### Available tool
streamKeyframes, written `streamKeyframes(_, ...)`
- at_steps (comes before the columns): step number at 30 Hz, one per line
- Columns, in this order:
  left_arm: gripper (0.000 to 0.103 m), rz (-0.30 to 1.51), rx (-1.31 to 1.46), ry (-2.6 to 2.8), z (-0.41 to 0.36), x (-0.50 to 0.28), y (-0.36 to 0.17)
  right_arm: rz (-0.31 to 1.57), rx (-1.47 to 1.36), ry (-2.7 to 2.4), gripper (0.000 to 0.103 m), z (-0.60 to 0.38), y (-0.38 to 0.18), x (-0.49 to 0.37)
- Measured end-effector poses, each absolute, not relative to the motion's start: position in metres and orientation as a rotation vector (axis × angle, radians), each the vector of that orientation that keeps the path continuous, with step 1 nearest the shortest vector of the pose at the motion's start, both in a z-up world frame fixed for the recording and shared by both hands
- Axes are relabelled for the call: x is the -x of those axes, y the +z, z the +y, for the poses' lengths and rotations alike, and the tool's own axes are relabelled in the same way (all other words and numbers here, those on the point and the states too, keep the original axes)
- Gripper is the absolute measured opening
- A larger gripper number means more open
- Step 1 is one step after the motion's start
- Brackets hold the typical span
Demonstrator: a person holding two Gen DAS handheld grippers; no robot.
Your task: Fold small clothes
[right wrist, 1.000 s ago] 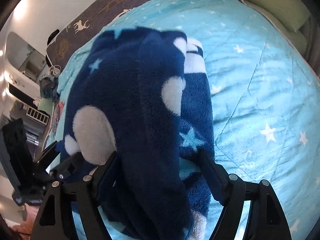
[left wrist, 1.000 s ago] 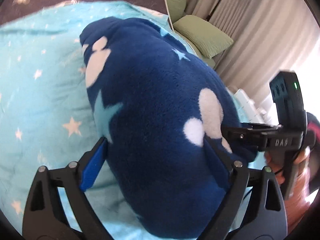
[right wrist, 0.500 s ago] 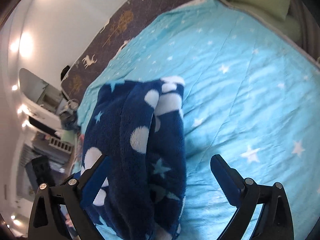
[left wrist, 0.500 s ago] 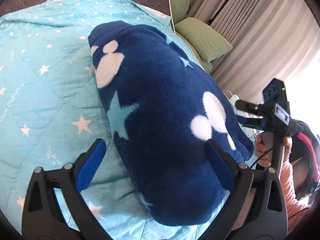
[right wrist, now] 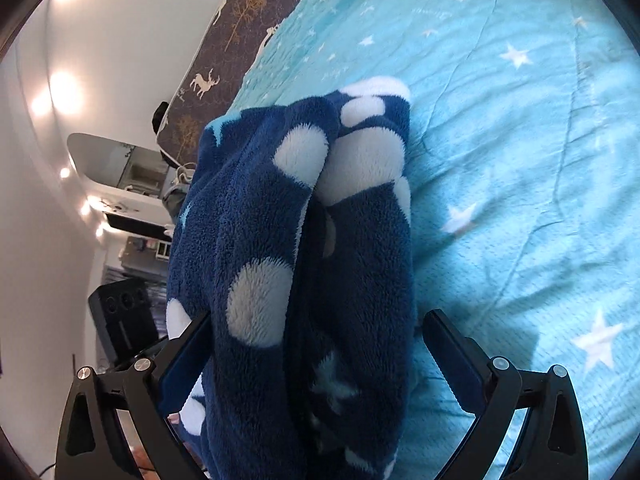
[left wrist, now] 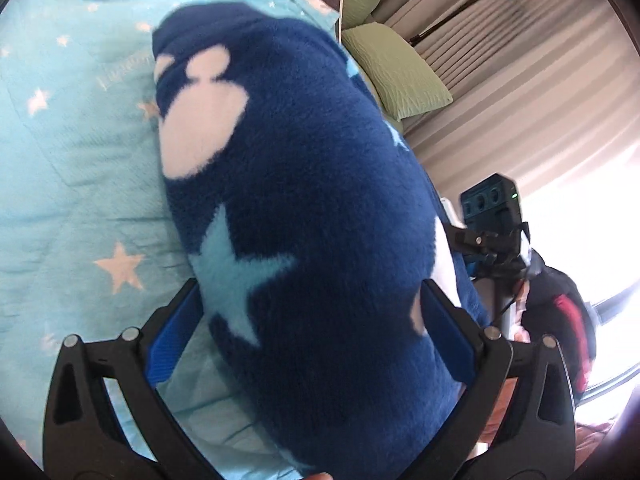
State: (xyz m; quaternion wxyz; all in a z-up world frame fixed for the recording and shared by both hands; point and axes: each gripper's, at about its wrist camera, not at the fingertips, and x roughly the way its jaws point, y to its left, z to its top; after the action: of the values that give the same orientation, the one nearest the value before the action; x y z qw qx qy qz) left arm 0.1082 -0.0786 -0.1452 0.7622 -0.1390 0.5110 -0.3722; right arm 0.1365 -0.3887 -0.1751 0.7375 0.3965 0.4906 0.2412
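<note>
A folded navy fleece garment with white blobs and light blue stars lies bundled on the turquoise star bedspread. My left gripper is open, its jaws standing on either side of the near end of the bundle. In the right wrist view the same garment lies in stacked folds. My right gripper is open with its jaws wide around the bundle's end. The right gripper also shows in the left wrist view, at the bundle's far side.
Green pillows lie at the bed's head by beige curtains. A dark headboard panel with deer and trees runs along the bed's far side. The bedspread stretches to the right of the garment.
Both grippers, which had backed off from the bundle half a second ago, have moved in close again. Their open jaws now straddle its ends.
</note>
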Motion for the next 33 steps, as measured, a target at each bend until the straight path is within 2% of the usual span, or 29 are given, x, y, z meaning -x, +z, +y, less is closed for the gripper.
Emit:
streamKeyframes(7, 0.103, 1.256, 0.502, -0.910, -0.071, -0.131, -0.176, 1.091, -0.893, 0.597, 0.103, -0.394, -0.186, -0.147)
streamKeyframes(26, 0.103, 1.290, 0.512, -0.979, -0.084, -0.149, -0.186, 1.073, -0.849, 0.689, 0.103, -0.372, -0.176, -0.193)
streamKeyframes(30, 0.103, 1.239, 0.484, -0.973, -0.094, -0.152, -0.176, 1.037, -0.847, 0.662, 0.103, -0.367, -0.169, -0.186)
streamKeyframes(33, 0.103, 1.192, 0.443, -0.959, -0.098, -0.144, -0.163, 0.990, -0.832, 0.651, 0.099, -0.361, -0.157, -0.179)
